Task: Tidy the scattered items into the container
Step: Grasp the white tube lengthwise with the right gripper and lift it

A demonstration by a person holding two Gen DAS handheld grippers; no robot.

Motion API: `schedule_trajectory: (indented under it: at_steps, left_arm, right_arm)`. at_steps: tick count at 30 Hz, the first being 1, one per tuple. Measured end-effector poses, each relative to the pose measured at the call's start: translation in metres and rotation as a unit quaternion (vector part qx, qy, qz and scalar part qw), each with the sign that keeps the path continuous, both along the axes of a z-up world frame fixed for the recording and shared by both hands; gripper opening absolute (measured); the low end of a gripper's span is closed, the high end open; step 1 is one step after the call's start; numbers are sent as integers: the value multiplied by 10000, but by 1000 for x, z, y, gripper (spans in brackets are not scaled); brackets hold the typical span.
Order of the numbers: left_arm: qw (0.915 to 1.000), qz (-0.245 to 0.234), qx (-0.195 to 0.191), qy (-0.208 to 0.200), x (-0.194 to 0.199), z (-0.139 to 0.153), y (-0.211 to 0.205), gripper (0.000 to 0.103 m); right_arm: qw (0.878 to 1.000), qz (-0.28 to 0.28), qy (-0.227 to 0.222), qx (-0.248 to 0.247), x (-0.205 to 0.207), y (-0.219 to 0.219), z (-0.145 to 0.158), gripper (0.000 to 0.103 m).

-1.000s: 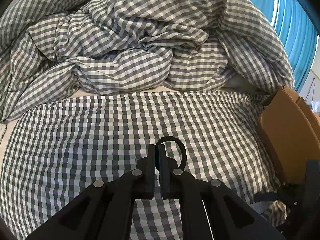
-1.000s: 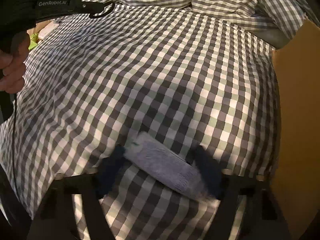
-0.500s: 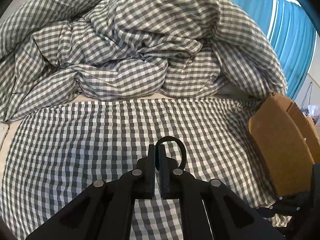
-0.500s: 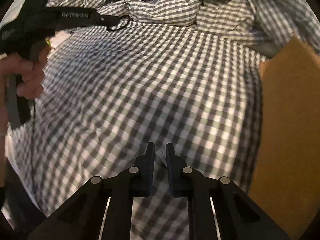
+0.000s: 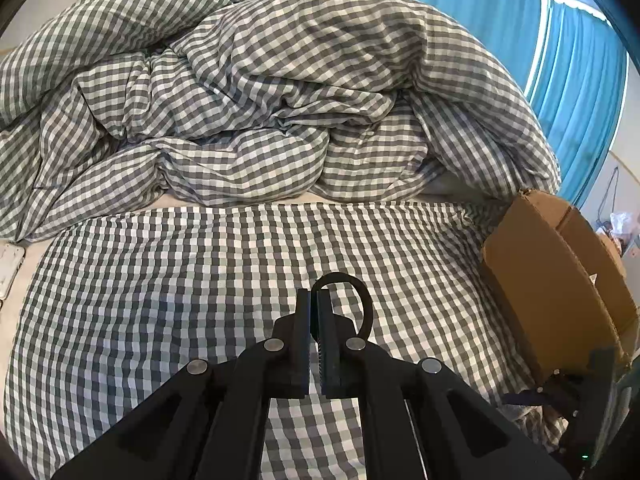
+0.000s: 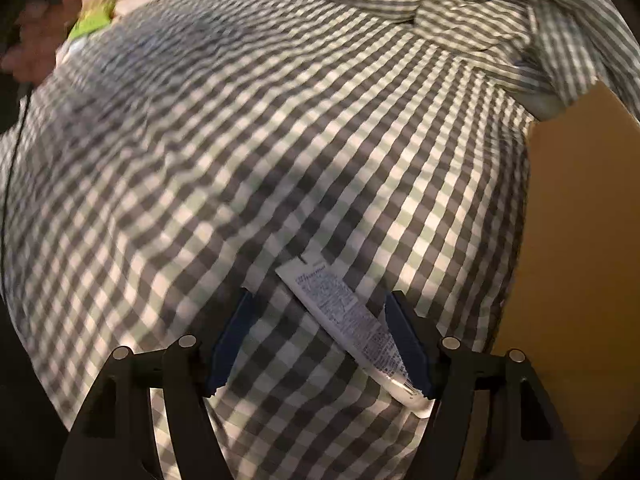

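My left gripper (image 5: 314,294) is shut on a thin black ring (image 5: 366,308), which loops out past the right fingertip above the checked sheet (image 5: 180,280). In the right wrist view a white printed tube (image 6: 344,312) lies slantwise on the sheet. My right gripper (image 6: 319,296) points down over it with its jaws opening. The tube is between the blue pads and its lower end rests against the right finger (image 6: 408,340); the left pad stands clear of it. The brown cardboard box (image 5: 560,280) sits at the bed's right edge, close to the right gripper (image 6: 580,280).
A bunched checked duvet (image 5: 260,92) fills the far half of the bed. Blue curtains (image 5: 576,60) hang behind the box. A green packet (image 6: 92,26) and a person's hand (image 6: 28,48) show blurred at the sheet's far left. A white flat item (image 5: 10,264) lies at the left edge.
The right gripper's jaws stood wide around a blurred tube, closed half a second ago, and stand wide again with the tube between them. The left gripper rose slightly, still holding the ring.
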State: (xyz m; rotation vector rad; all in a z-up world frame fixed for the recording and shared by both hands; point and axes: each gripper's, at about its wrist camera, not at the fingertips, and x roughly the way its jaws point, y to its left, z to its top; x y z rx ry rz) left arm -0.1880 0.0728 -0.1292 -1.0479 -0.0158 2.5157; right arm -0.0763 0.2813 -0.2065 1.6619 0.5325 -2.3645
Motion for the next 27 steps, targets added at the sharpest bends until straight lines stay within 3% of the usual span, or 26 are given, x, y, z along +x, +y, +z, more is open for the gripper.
schedule_trajectory:
  at_steps: [3, 6, 16, 27]
  left_arm:
    - [10000, 13, 28, -10, 2, 0, -1, 2]
    - [10000, 26, 38, 0, 5, 3, -2, 2]
    - [9999, 116, 8, 95, 30, 32, -5, 2]
    - [9991, 163, -23, 380, 84, 79, -4, 2]
  right_arm:
    - [9997, -110, -173, -167, -6, 7, -5, 67]
    - [9994, -230, -122, -238, -7, 9, 0, 20]
    - [9975, -493, 54, -513, 8, 11, 19, 7]
    - [9927, -443, 426, -1036, 44, 7, 47, 8]
